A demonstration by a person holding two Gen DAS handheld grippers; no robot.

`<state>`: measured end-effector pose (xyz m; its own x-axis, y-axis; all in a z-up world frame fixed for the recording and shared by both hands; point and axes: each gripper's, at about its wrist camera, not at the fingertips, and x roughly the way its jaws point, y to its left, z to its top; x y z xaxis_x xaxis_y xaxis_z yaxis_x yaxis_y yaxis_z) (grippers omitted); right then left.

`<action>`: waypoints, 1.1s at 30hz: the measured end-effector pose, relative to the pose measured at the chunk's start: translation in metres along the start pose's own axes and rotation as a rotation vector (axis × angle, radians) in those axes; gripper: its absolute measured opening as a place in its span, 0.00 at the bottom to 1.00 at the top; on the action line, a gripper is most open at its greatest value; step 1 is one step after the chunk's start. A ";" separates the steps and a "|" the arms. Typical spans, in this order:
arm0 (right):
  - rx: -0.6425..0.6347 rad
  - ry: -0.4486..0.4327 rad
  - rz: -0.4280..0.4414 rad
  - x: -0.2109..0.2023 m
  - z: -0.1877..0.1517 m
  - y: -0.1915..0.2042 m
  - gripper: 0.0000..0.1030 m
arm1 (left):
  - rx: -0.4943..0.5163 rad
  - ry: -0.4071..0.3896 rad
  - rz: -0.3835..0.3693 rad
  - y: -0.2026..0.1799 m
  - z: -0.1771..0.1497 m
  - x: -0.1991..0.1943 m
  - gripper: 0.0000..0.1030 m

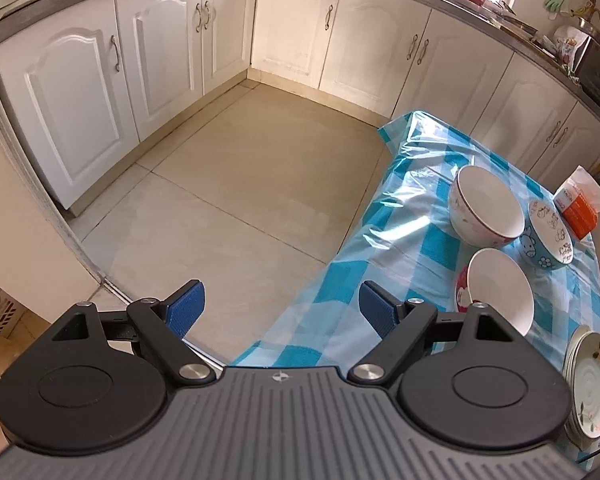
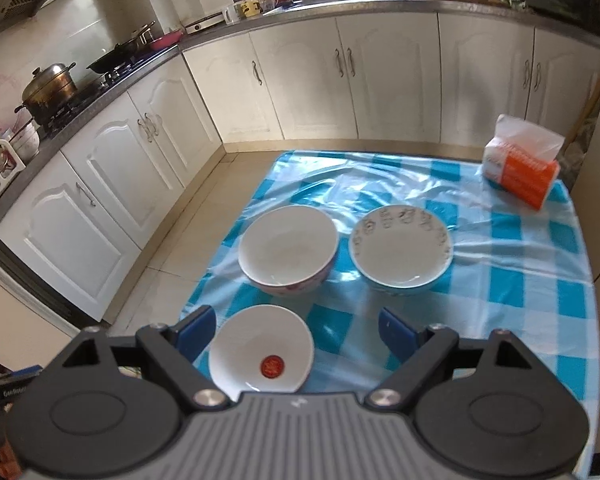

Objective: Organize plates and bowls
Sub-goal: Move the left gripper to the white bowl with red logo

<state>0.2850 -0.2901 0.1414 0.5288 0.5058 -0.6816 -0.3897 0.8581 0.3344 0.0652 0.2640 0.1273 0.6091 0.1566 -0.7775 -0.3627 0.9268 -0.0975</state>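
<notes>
Three bowls stand on a table with a blue-checked cloth (image 2: 520,280). A large white bowl with pink pattern (image 2: 288,248) (image 1: 486,210) is beside a blue bowl with cartoon prints (image 2: 400,246) (image 1: 548,240). A small white bowl with a red mark inside (image 2: 262,350) (image 1: 500,296) is nearest. A stack of plates (image 1: 592,388) lies at the left wrist view's right edge. My right gripper (image 2: 296,334) is open and empty, just above the small bowl. My left gripper (image 1: 280,308) is open and empty, over the table's left edge and the floor.
An orange and white tissue pack (image 2: 520,164) (image 1: 578,202) sits at the table's far right corner. White kitchen cabinets (image 2: 300,88) and a counter with pots (image 2: 50,88) surround the tiled floor (image 1: 240,184).
</notes>
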 end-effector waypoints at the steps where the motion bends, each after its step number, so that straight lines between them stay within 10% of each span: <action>1: 0.006 0.007 0.002 0.005 0.000 0.001 0.86 | -0.003 0.000 -0.006 0.000 0.001 0.002 1.00; 27: 0.386 0.111 0.046 0.108 -0.006 -0.042 0.73 | 0.101 0.016 -0.282 -0.109 0.042 0.088 1.00; 33: 0.339 0.180 0.057 0.115 -0.027 -0.043 0.49 | 0.157 0.105 -0.319 -0.112 0.015 0.100 0.87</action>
<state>0.3425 -0.2716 0.0308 0.3607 0.5553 -0.7493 -0.1269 0.8252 0.5505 0.1772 0.1813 0.0701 0.5953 -0.1767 -0.7838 -0.0489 0.9658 -0.2548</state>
